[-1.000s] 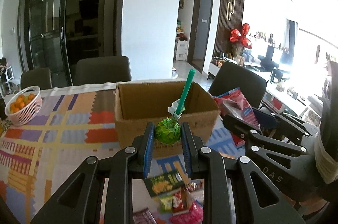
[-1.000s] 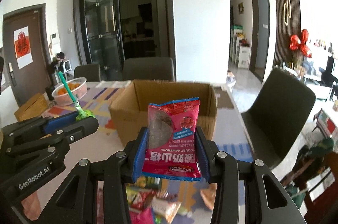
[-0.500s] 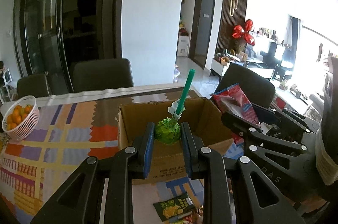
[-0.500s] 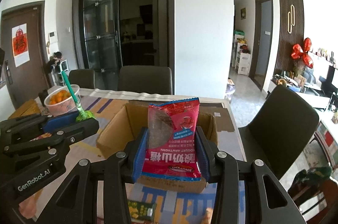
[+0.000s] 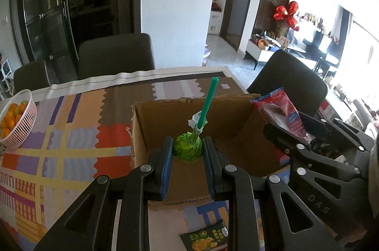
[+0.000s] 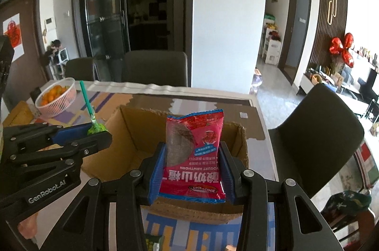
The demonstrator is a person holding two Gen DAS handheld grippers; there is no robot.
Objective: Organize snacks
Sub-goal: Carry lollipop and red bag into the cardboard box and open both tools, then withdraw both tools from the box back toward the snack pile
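Note:
My left gripper [image 5: 188, 151] is shut on a green-wrapped lollipop [image 5: 188, 148] whose green stick points up. It hangs over the near wall of an open cardboard box [image 5: 151, 132]. My right gripper [image 6: 192, 163] is shut on a red snack packet [image 6: 193, 151], held upright over the same box [image 6: 132, 130]. In the left wrist view the right gripper [image 5: 287, 132] with the red packet [image 5: 279, 113] is at the box's right side. In the right wrist view the left gripper [image 6: 98, 130] and the lollipop [image 6: 96, 126] are over the box's left wall.
A patterned cloth [image 5: 71, 132] covers the table. A white basket of oranges [image 5: 26, 123] stands at the far left. A green snack packet [image 5: 206, 239] lies on the table in front of the box. Dark chairs [image 5: 116, 54] stand along the table's far and right sides.
Both grippers have moved forward with their snacks, from in front of the box to over its near wall. The loose snacks on the table have dropped mostly out of view.

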